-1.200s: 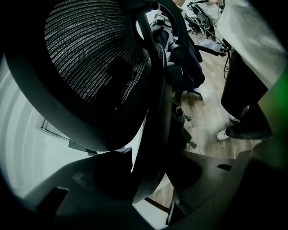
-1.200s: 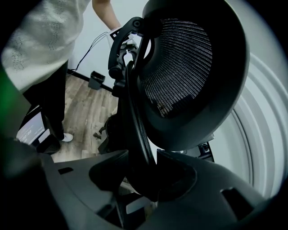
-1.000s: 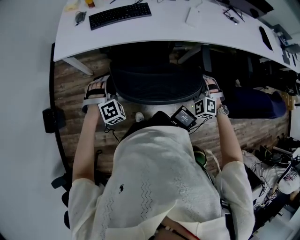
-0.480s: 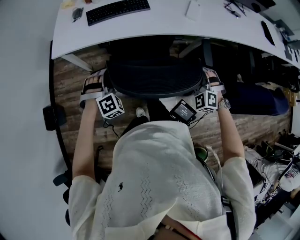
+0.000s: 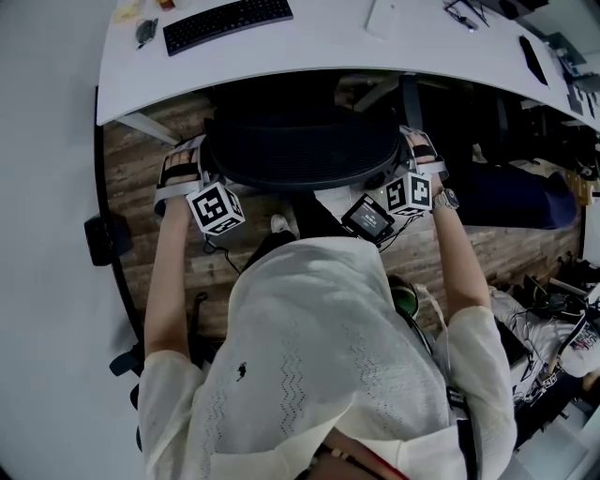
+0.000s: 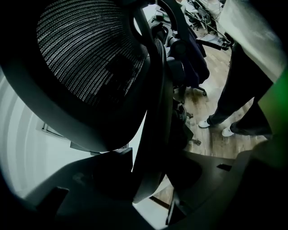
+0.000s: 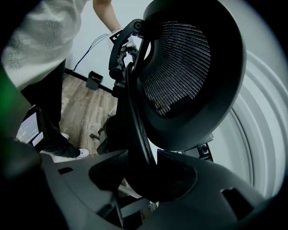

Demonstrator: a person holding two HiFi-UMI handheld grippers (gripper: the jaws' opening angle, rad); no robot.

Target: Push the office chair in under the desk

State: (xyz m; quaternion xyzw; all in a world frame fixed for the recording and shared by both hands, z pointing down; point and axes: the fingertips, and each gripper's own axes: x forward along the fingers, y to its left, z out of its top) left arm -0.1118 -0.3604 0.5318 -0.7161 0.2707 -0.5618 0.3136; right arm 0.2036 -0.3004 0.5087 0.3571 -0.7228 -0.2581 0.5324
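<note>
Head view: office chair (image 5: 300, 150) seat and base hidden beneath its own backrest and the counter (image 5: 328, 52). Counter cut off by the top edge. Small items (image 5: 141, 28) at its far left corner too small to identify. Person's torso (image 5: 309, 356) covers the floor behind the chair.

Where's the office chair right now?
Head view, centre: the office chair sits with its backrest just short of the curved edge of the white desk, with the left gripper and right gripper at its sides.

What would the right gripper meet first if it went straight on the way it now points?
The black mesh office chair's curved backrest rim: the right gripper is clamped on it, so contact is immediate.
</note>
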